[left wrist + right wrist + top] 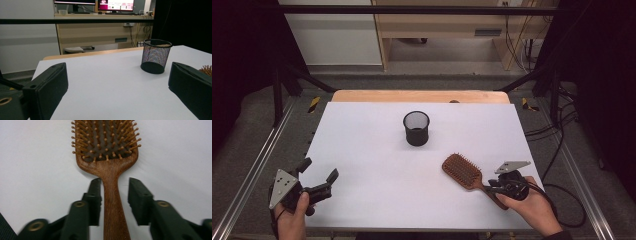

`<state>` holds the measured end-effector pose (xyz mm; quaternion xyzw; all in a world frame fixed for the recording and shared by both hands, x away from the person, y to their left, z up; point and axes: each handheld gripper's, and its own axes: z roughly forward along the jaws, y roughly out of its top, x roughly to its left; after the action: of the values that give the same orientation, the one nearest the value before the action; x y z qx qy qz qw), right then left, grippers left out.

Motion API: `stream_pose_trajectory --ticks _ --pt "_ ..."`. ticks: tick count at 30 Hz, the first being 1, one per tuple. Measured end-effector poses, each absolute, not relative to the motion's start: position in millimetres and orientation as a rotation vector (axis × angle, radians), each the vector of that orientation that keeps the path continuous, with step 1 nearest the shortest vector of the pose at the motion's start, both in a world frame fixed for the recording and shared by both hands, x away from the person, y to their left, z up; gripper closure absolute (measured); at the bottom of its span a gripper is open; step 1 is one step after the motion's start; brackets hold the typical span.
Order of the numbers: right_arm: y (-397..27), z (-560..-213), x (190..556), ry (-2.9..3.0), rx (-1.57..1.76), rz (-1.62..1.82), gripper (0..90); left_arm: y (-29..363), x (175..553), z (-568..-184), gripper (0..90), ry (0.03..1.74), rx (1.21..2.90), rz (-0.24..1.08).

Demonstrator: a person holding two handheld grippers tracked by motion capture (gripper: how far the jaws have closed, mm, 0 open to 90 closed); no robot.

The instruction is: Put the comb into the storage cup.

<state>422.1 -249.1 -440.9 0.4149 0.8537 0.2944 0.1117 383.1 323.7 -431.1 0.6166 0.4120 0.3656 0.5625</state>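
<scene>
A wooden paddle hairbrush (460, 170) lies bristles up on the white table top (362, 135), toward the front right. Its handle points at the person's right hand. My right gripper (489, 189) straddles that handle. In the right gripper view the brush (106, 150) runs up between the two jaws of the right gripper (115, 182): the left one sits against the handle and a gap shows at the right one. At the front left, my left gripper (318, 170) is held open and wide over bare table. Nothing lies between the jaws of the left gripper (117, 75).
A black mesh pen cup (416, 128) stands upright at the middle of the table, also seen ahead of the left gripper as the cup (156, 56). A wooden strip (422, 96) edges the far side. Metal frame rails (257, 165) flank the table and cables (562, 150) trail at the right.
</scene>
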Motion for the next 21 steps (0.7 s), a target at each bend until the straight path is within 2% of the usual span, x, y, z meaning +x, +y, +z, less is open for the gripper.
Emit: stream_pose_trajectory --ticks 5,12,16,21 --pt "-249 -439 425 2.5 1.265 0.851 37.0 324 383 -431 2.7 0.971 1.451 0.861" --pt "-245 -441 427 2.485 1.261 0.795 16.5 325 383 -431 2.7 0.971 1.451 0.859" --pt "-241 -445 430 2.507 1.273 0.773 9.5 324 383 -431 2.7 0.97 1.452 0.859" --pt "-236 -449 430 2.547 1.255 0.756 11.1 324 383 -431 2.7 0.971 1.454 0.855"
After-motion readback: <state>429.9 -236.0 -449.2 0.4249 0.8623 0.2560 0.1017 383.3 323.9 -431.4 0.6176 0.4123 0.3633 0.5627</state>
